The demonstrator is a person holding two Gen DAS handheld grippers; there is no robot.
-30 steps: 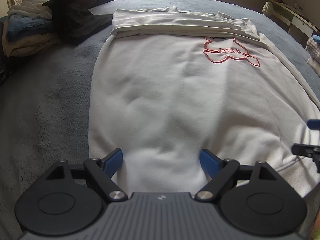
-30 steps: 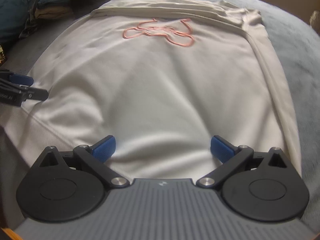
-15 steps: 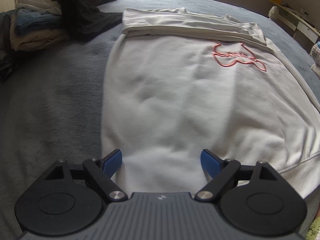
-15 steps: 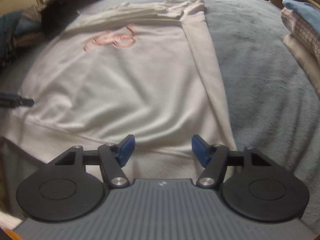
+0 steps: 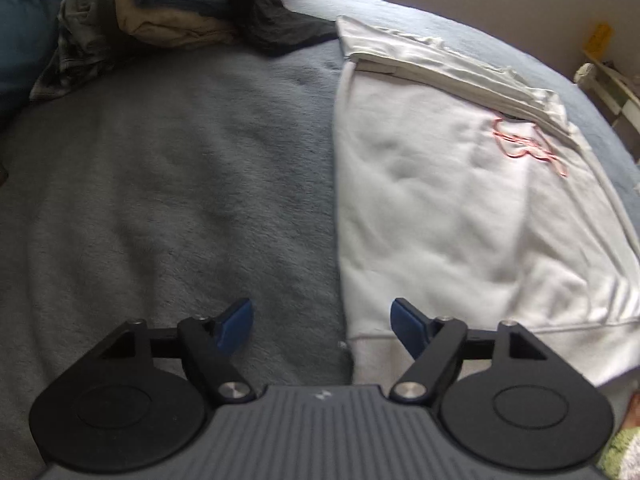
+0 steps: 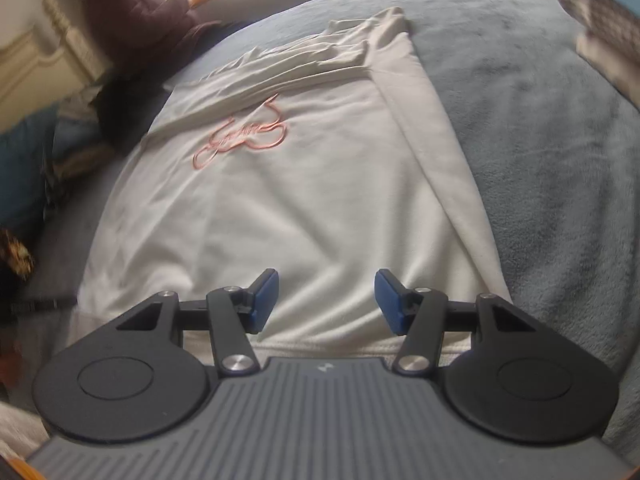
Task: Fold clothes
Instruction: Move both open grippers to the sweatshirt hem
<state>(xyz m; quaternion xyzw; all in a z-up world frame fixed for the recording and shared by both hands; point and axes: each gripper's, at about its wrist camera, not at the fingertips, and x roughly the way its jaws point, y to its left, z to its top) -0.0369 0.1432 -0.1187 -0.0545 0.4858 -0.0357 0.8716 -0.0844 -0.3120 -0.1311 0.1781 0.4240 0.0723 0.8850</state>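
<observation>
Two grippers with jaws spread and empty, left gripper [image 5: 322, 326] straddling white sweatshirt [image 5: 448, 208] corner, clothes heap [image 5: 160, 12] at 11 o'clock, right gripper [image 6: 326, 300] over hem, folded stack [image 6: 600, 20] at 1 o'clock

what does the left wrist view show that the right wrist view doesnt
Only the left wrist view shows the open left gripper straddling the sweatshirt's left bottom corner, plus a wide bare stretch of grey blanket.

Only the right wrist view shows the open right gripper over the hem, a folded stack at far right, and a person's dark sleeve.

Both show the white sweatshirt with its pink logo.
</observation>
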